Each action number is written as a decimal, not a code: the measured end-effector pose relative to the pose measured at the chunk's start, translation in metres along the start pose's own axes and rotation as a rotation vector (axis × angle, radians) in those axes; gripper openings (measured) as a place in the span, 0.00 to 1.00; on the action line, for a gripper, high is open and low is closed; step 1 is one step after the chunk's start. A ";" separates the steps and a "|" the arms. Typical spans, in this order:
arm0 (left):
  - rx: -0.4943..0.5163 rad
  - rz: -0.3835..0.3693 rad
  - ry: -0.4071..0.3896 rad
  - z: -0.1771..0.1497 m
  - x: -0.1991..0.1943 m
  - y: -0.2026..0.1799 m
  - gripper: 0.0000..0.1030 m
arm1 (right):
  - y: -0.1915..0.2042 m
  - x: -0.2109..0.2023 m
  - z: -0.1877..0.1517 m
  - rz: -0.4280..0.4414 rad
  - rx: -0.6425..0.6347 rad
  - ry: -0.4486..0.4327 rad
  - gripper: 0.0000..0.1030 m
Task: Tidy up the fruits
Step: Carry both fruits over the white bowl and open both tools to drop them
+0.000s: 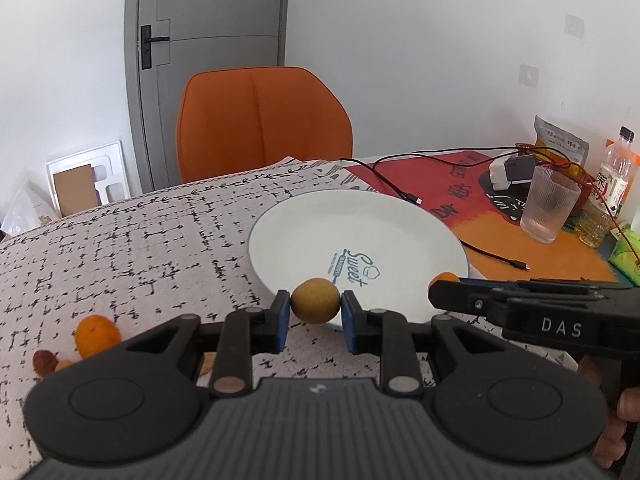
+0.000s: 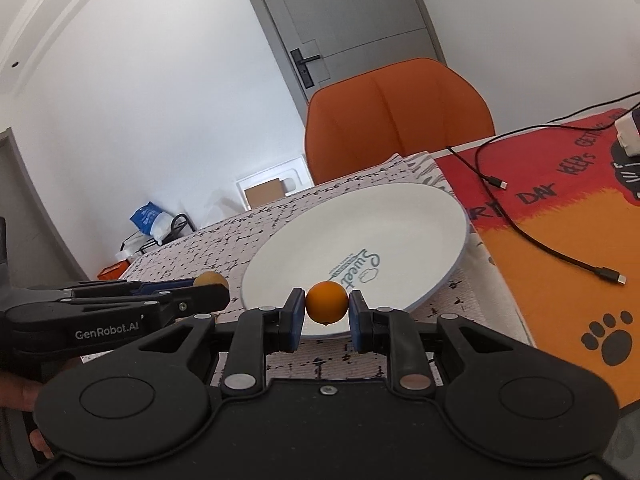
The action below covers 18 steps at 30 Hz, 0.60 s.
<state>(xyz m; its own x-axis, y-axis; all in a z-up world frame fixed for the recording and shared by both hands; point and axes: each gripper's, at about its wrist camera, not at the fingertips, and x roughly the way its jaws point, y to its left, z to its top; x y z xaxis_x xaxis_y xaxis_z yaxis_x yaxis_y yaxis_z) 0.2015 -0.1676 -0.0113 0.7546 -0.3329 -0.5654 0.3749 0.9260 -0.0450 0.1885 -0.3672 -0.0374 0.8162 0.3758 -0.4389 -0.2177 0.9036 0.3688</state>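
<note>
A white plate (image 1: 312,224) printed "Sweet" lies on the patterned cloth; it also shows in the right wrist view (image 2: 384,216). My left gripper (image 1: 315,309) is shut on a brownish-yellow round fruit (image 1: 315,300), held over the plate's near rim. My right gripper (image 2: 327,309) is shut on a small orange fruit (image 2: 327,302), also over the near rim. Each gripper shows in the other's view: the right (image 1: 442,286) with the orange fruit (image 1: 445,278), the left (image 2: 216,290) with the yellow fruit (image 2: 210,279). An orange fruit (image 1: 96,335) and small brown fruits (image 1: 45,362) lie on the cloth at left.
An orange chair (image 1: 262,120) stands behind the table. On the red-orange mat (image 1: 500,240) at right are a ribbed glass (image 1: 550,204), a bottle (image 1: 614,172), a charger (image 1: 514,170), a snack bag (image 1: 562,144) and black cables (image 1: 494,257).
</note>
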 end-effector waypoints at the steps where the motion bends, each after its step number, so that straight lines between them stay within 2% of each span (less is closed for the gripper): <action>1: 0.002 0.000 0.000 0.001 0.002 -0.001 0.25 | -0.001 -0.001 0.000 -0.004 0.007 -0.007 0.26; 16: 0.007 -0.055 -0.007 0.017 0.021 -0.022 0.25 | -0.014 -0.025 0.002 -0.054 0.055 -0.072 0.30; 18: 0.010 -0.055 -0.018 0.018 0.020 -0.023 0.28 | -0.018 -0.027 0.002 -0.062 0.067 -0.078 0.31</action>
<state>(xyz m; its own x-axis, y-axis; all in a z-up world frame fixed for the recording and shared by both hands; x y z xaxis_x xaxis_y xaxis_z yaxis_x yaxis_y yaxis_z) 0.2173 -0.1986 -0.0070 0.7422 -0.3867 -0.5474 0.4216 0.9043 -0.0672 0.1715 -0.3944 -0.0307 0.8667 0.3004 -0.3982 -0.1318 0.9079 0.3980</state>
